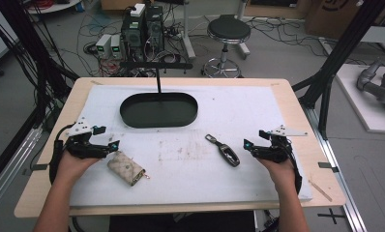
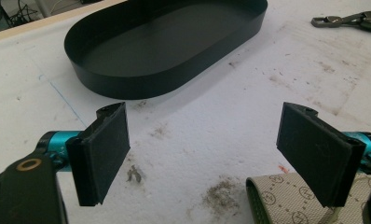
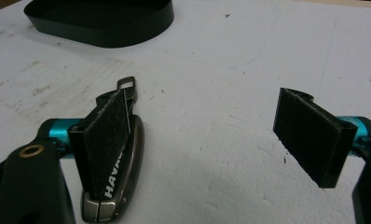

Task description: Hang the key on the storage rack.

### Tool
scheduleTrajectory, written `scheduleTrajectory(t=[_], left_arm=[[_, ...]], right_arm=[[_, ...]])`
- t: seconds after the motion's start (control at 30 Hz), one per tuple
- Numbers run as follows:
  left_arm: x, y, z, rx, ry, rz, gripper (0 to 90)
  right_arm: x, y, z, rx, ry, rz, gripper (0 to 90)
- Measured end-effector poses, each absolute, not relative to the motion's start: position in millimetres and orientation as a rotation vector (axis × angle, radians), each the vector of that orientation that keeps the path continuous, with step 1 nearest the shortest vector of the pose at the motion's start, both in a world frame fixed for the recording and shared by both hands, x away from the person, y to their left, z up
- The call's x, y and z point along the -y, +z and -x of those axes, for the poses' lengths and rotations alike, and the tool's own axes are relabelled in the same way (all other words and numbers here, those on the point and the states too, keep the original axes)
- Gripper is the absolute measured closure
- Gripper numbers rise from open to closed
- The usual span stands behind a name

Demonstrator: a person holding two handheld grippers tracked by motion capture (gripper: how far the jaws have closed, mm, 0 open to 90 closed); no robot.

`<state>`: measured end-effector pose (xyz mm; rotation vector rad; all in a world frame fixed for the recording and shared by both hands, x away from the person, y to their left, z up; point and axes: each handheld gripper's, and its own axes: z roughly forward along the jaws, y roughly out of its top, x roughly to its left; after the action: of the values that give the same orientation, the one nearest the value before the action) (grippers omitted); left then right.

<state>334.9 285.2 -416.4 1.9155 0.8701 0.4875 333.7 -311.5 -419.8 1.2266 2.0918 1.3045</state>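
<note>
A: High view, item one: pouch [image 1: 126, 167], lower left of the frame, flat on the white mat [image 1: 190, 179], just beside the left gripper [image 1: 109, 147]. Item two: key fob [image 1: 224, 151], centre right, near the right gripper [image 1: 249, 147].

B: Jaws?

A: Both pairs spread wide, nothing between them. Left gripper view: pouch corner [image 2: 286, 200] at the lower right, under the right-hand pad [image 2: 314, 154]. Right gripper view: fob [image 3: 123, 177] behind the left-hand pad [image 3: 104, 140], not between the pads.

B: Item three?

A: Black tray [image 1: 132, 116], upper centre, nothing in it.

B: Risks?

A: Likely these: neither thing is centred in its jaws, so closing now would pinch an edge or shove it aside. The fob is smooth and slim; a tip grip could let it slip or swing on its ring.
</note>
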Motion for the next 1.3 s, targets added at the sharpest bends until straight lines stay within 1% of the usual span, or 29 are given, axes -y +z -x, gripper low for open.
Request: scheduleTrajectory(t=[0.37, 0.8, 1.07, 1.3], left_arm=[[-286.7, -419.5, -336.7, -0.889, 0.478, -1.900, 17.0], [-291.3, -419.7, -335.8, -0.908, 0.486, -1.904, 17.0], [-290.9, -420.0, -335.4, -0.903, 0.495, -1.911, 17.0], [-290.8, -419.7, -335.1, -0.903, 0.494, -1.904, 17.0]], right_arm=[[311.3, -417.7, -331.3, -2.084, 1.294, -1.229, 18.7], [300.5, -414.3, -331.9, -2.102, 1.269, -1.199, 18.7], [292.1, -404.8, -337.8, -2.116, 1.254, -1.187, 18.7], [276.5, -394.5, -348.8, -2.159, 1.234, -1.148, 18.7]])
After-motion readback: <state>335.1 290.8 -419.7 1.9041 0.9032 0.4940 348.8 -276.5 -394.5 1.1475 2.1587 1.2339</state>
